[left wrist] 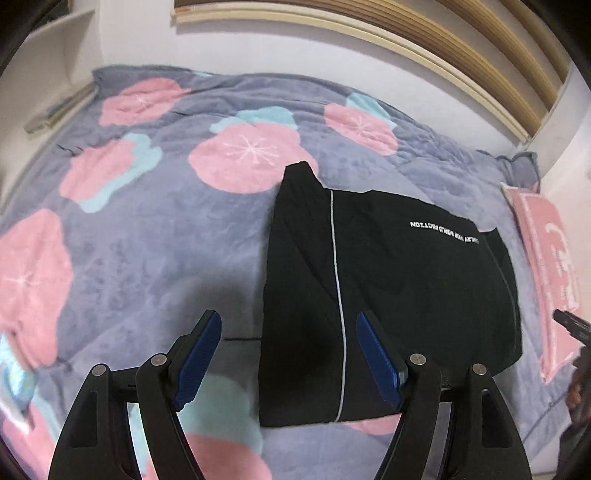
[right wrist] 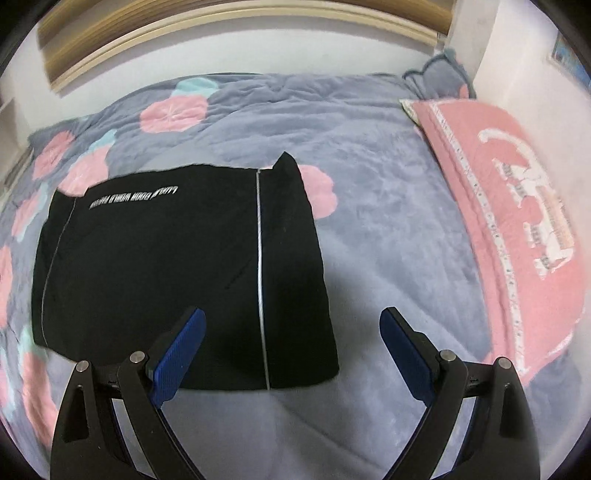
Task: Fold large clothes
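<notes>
A black garment with thin grey piping and white lettering lies folded into a rough rectangle on the bed. It also shows in the right wrist view. My left gripper is open and empty, above the garment's near left edge. My right gripper is open and empty, above the garment's near right corner. The right gripper's tip shows at the right edge of the left wrist view.
The bed is covered by a grey-blue blanket with pink and teal flowers, also in the right wrist view. A pink pillow lies along the right side by the wall. A wooden-framed window ledge runs behind the bed.
</notes>
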